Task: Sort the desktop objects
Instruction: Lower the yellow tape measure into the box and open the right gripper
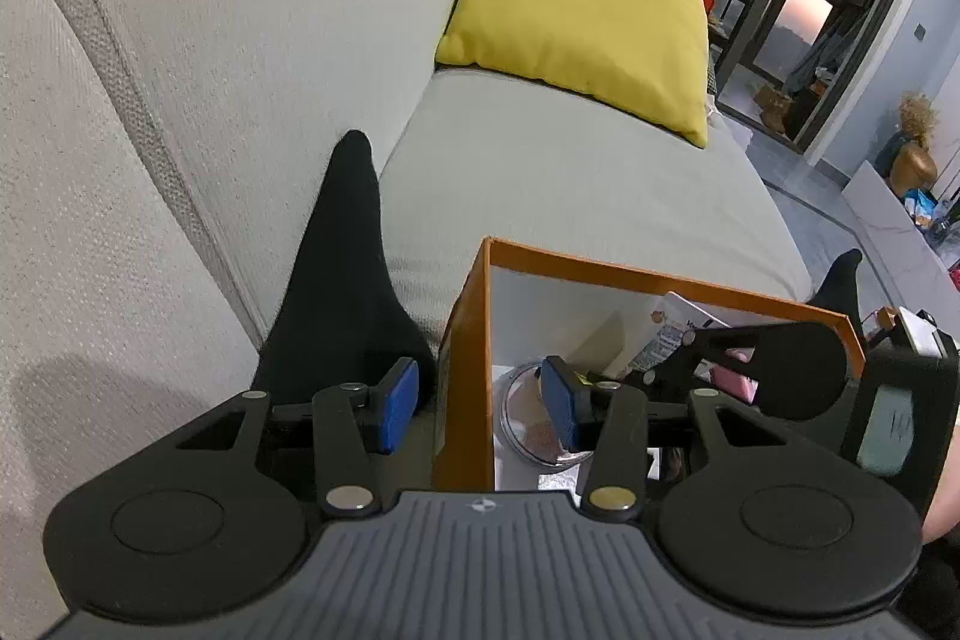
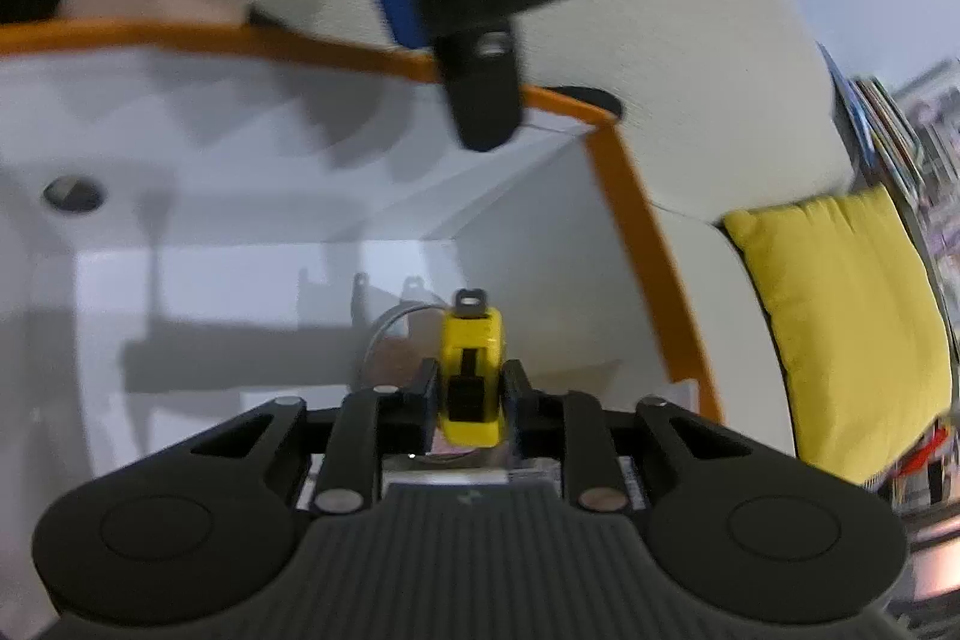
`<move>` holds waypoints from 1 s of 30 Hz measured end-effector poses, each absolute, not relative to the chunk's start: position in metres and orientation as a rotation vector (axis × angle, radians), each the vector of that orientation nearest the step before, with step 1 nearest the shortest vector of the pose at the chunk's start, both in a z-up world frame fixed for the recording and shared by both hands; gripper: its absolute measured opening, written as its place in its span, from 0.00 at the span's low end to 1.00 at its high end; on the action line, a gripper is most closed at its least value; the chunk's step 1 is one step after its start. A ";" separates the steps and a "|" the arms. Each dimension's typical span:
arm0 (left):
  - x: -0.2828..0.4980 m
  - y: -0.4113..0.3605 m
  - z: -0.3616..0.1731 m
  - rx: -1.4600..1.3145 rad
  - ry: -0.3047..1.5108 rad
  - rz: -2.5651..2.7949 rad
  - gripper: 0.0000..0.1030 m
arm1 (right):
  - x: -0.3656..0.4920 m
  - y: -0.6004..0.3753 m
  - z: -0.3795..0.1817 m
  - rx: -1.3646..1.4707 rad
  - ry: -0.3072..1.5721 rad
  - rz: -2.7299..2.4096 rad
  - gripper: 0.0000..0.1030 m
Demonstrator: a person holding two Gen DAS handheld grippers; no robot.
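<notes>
Sofa [image 1: 540, 172], yellow cushion [image 1: 576, 10], orange box [image 1: 462, 370] straddled by released left fingers [image 1: 396, 406], right fingers [image 2: 427, 394] grasping yellow tool [image 2: 471, 370]

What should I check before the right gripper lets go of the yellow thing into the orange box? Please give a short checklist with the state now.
1. Right gripper holds the yellow object: ok.
2. Object is over the inside of the orange box: ok.
3. Left gripper straddles the box wall, fingers open: ok.
4. Landing spot free: not ok, a round clear-lidded case lies below.
5. Height above the box floor: cannot tell.
</notes>
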State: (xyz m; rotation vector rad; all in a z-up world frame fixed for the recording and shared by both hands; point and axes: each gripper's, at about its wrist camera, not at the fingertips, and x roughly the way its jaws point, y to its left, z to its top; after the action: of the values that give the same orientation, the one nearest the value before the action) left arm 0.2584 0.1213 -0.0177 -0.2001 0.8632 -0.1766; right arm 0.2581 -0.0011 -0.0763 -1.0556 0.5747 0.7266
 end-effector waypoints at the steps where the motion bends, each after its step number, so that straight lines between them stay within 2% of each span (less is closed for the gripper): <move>1: 0.258 0.121 -0.019 -0.200 0.865 -0.177 0.51 | 0.257 -0.003 -0.077 -1.054 0.576 0.741 0.27; 7: 0.255 0.121 -0.021 -0.198 0.870 -0.179 0.51 | 0.269 -0.015 -0.069 -0.905 0.674 0.818 0.38; 12: 0.253 0.124 -0.022 -0.204 0.869 -0.171 0.51 | 0.280 -0.027 -0.057 -0.760 0.740 0.827 0.37; 15: 0.252 0.124 -0.022 -0.207 0.865 -0.174 0.51 | 0.277 -0.026 -0.057 -0.778 0.727 0.789 0.30; 30: 0.246 0.122 -0.013 -0.195 0.855 -0.190 0.51 | 0.271 -0.038 -0.035 -0.698 0.716 0.802 0.29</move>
State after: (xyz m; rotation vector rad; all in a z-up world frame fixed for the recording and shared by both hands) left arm 0.2463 0.1221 -0.0131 -0.1952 0.8553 -0.1902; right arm 0.2713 -0.0381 -0.0349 -0.6979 0.7164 0.8017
